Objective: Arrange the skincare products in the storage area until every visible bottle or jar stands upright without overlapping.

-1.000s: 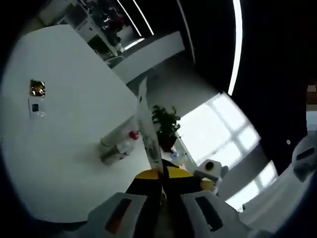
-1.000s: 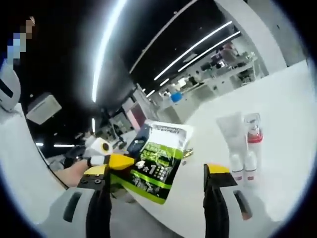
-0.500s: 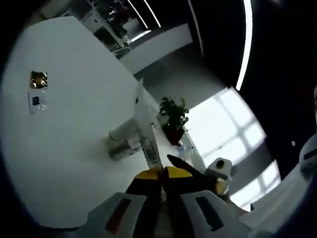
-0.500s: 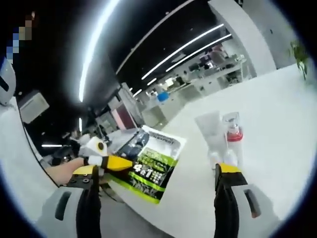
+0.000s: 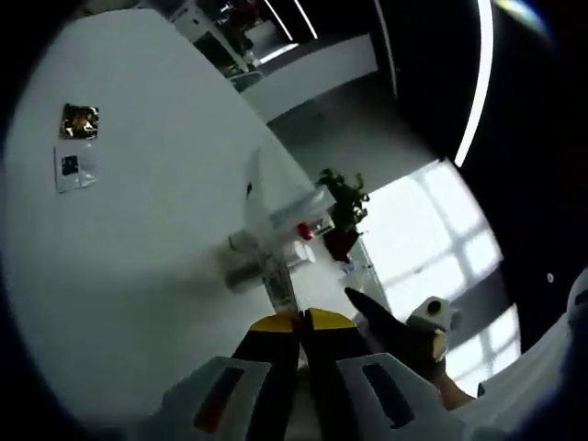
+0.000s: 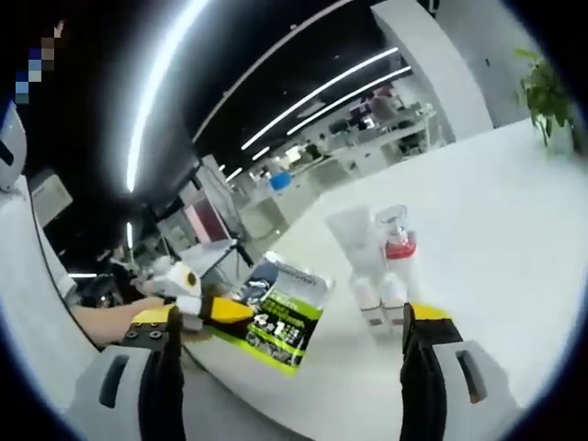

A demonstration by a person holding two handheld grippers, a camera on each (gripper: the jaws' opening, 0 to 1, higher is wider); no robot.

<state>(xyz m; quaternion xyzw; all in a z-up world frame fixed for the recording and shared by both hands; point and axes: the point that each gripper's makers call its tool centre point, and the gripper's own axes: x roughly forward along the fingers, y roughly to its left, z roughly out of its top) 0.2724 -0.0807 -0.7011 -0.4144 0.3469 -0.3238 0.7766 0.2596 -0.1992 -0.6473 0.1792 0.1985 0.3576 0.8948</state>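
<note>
Two skincare containers, a pale tube and a clear bottle with a red collar, stand upright and close together, possibly touching, near the middle of the white bench; whether they overlap cannot be told. A green-and-black sachet is pinched by its edge in the left claw, whose jaws are pressed together on it, holding it just above the bench edge; it looks not yet placed, so by this showing the job is only partly done. The right claw hangs with its jaws wide apart and nothing between them, the bottle pair just beyond its far jaw. The right gripper view gives the sachet's printed face; the left gripper view sees it edge-on and adds two small cards lying well apart on the bench, plus a potted plant by the window.
</note>
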